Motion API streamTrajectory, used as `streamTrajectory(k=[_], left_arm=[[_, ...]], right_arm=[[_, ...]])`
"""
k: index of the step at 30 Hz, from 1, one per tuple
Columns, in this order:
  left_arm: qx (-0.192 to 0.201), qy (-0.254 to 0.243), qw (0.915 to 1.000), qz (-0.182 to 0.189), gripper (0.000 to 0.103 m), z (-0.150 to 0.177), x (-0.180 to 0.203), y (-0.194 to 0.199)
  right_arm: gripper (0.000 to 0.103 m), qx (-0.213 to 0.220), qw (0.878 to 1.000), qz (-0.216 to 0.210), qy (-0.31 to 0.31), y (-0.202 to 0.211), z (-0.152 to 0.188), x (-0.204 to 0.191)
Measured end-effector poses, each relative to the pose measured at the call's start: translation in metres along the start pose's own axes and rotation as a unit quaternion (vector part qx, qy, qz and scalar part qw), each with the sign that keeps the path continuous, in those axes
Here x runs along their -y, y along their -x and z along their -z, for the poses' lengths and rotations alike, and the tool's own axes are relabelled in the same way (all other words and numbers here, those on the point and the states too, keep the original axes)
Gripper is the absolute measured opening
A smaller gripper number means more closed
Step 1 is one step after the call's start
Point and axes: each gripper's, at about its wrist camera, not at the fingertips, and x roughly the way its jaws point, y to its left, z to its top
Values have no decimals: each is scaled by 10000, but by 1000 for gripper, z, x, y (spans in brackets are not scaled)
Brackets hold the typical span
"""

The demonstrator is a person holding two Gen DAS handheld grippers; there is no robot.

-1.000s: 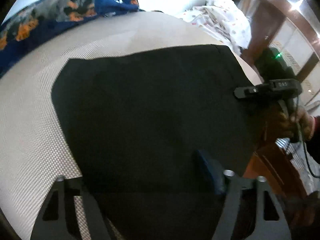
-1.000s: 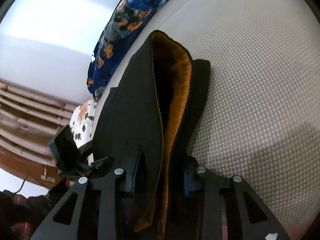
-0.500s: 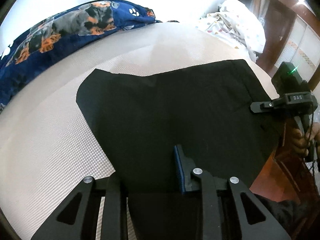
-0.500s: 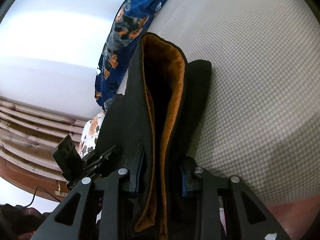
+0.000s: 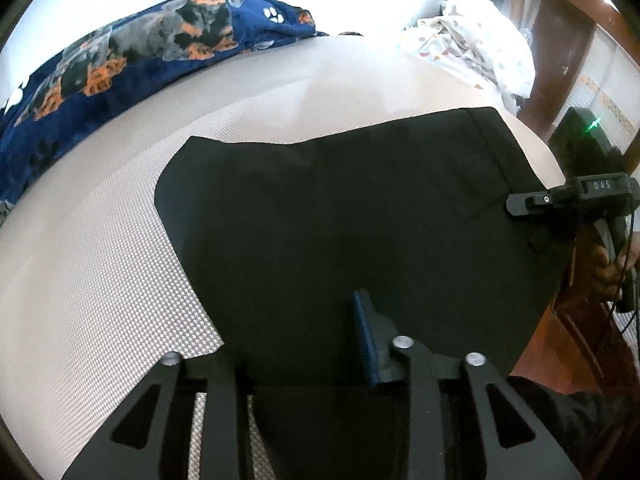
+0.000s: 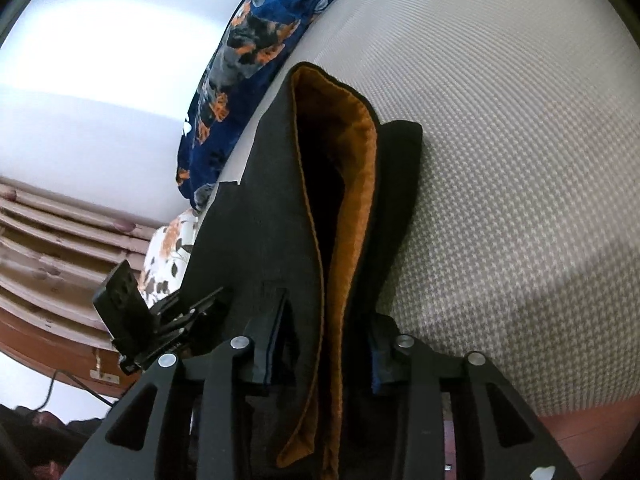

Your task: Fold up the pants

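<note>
The black pants lie spread on the bed, a pale woven surface, directly ahead of the left hand-held gripper and reaching back between its fingers. From this side they look plain, dark and matte, folded into a broad flat panel with a clean straight edge on the far side and a rounded corner off to the gripper's left. A stitched seam and a slit pocket show near the far right edge.

The left hand-held gripper's jaws are opening; the cloth sits between them, and the blue pad on its right finger stands clear of the fabric — no grip.

The right hand-held gripper holds the waistband end, its jaws opening a little, yet both pads are against the cloth. Just ahead of it the waist gapes open, showing an orange fleecy lining inside the black shell, with 2 layers standing up in a ridge.

Beyond both grippers lies a navy blanket printed with dogs and paws.
</note>
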Motion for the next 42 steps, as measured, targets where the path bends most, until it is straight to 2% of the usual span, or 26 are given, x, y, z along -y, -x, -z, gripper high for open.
streamTrajectory(k=[1, 2, 3, 5, 10, 11, 13, 15, 18, 25, 30, 34, 42], left_arm=[[-44, 94, 9999, 81, 52, -1, -4, -1], [-133, 271, 9993, 232, 65, -1, -12, -5], [-193, 376, 9986, 328, 68, -1, -16, -7], [-250, 662, 9950, 710, 68, 1, -28, -13], [-224, 604, 9882, 1387, 69, -5, -35, -19], [-209, 774, 9835, 1622, 66, -8, -40, -22], [-200, 1108, 9755, 1889, 51, -10, -50, -27], [-138, 1232, 9757, 1807, 33, -8, -55, -27], [17, 1381, 9758, 1696, 27, -2, -58, -16], [220, 1679, 9746, 1468, 27, 14, -75, 15], [473, 1487, 9842, 834, 27, 23, -82, 47], [661, 1450, 9864, 390, 27, 29, -100, 67], [972, 1733, 9799, -149, 27, 44, -151, 95]], right_arm=[[35, -6, 10000, 18, 27, -1, -1, 0], [36, -9, 10000, 17, 41, -2, -2, -1], [37, -16, 10000, 4, 46, -4, -4, -1], [37, -25, 10000, -12, 61, -6, -6, 0], [34, -68, 10000, -38, 36, -13, -13, 0], [32, -60, 10000, -37, 24, -13, -13, 0], [30, -28, 9999, -104, -66, -14, -12, 1], [27, 40, 9993, -296, -232, -14, -10, 2], [25, 69, 9980, -518, -351, -15, -5, -3], [24, -7, 9959, -865, -268, -33, -1, -38], [24, -164, 9944, -1037, -78, -66, -8, -71], [24, -262, 9928, -1170, 20, -96, -19, -97], [24, -518, 9895, -1307, 334, -154, -41, -147]])
